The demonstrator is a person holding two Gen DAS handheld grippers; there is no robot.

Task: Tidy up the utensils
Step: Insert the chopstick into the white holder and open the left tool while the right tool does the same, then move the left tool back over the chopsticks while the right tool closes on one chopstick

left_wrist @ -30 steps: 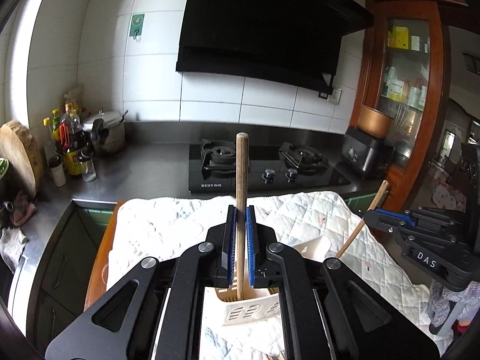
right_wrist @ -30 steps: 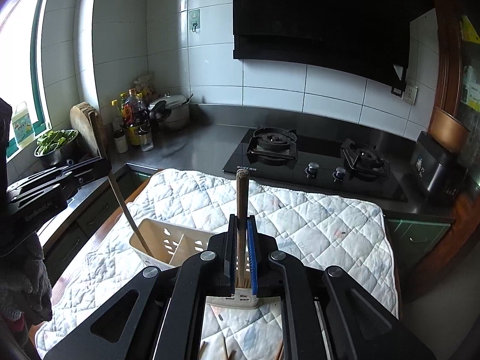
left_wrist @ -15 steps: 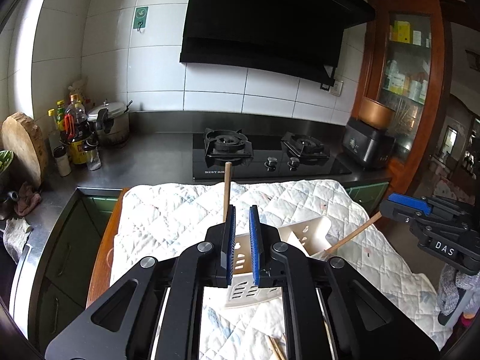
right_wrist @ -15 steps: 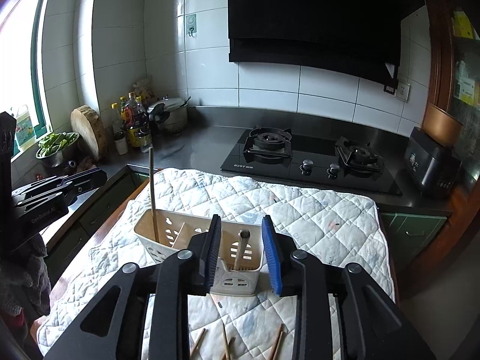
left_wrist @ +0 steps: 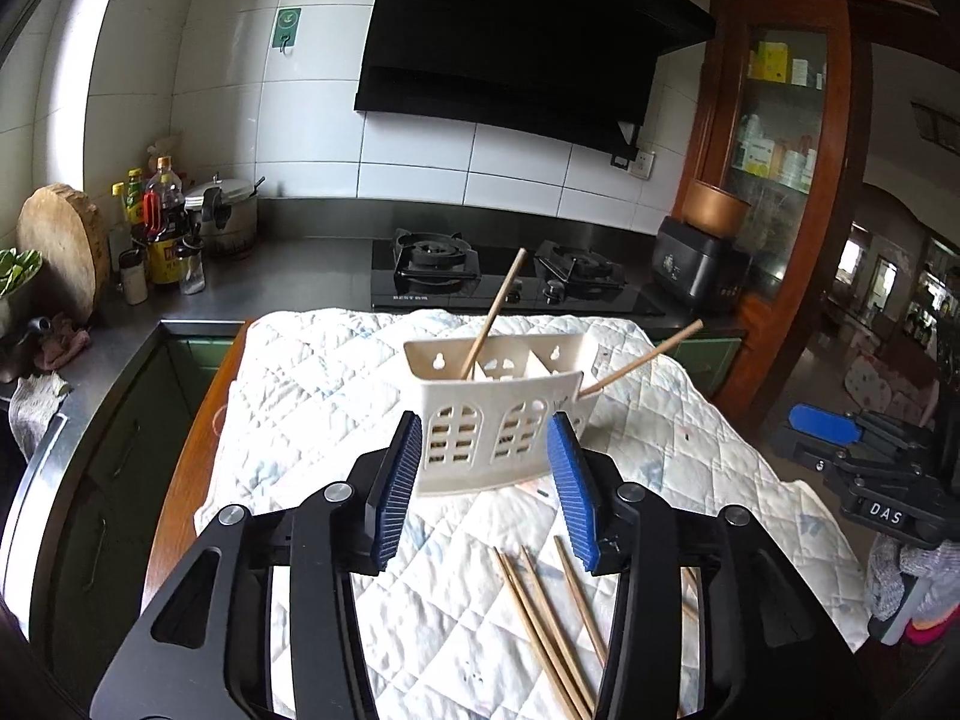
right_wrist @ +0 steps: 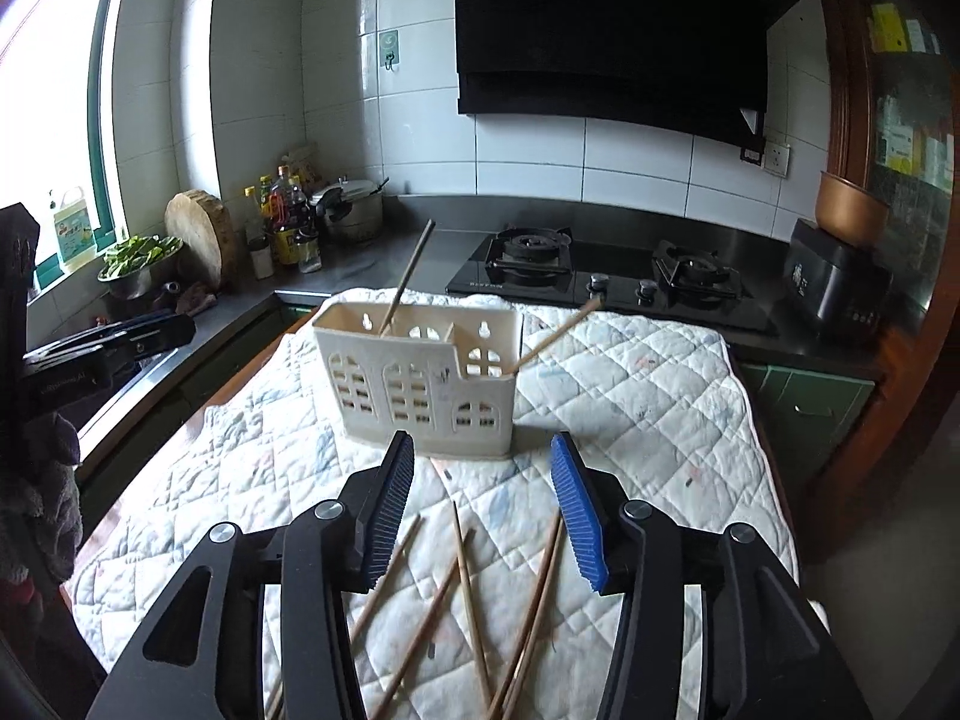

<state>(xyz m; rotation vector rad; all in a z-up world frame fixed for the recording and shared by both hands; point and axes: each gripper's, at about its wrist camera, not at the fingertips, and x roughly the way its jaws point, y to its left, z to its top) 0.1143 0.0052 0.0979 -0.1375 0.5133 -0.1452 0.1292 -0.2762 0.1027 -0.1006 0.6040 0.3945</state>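
Pulled back from the cream utensil holder (left_wrist: 498,420) since a second ago, both tongs, each having left one chopstick standing in it. Left tongs (left_wrist: 489,483) and right tongs (right_wrist: 480,507) just opened, now parted about halfway, blue pads clear of everything, nothing between them.

Holder upright on the white quilted cloth (left_wrist: 312,396) covering the tabletop, toward the far half. Left chopstick (left_wrist: 495,312) leaning out of the holder's left compartment, right chopstick (left_wrist: 645,357) slanting out over its right end.

Loose chopsticks (right_wrist: 462,576) scattered flat on the cloth below and between the tongs, some crossing, well short of the holder.

Open cloth on either side of the holder and between it and the tongs. Bare wooden tabletop edge (left_wrist: 180,480) along the left, cloth overhanging on the right. Black gas stove (right_wrist: 606,276) just beyond the far edge, bottles (left_wrist: 159,228) and a round chopping board (left_wrist: 60,246) at far left.
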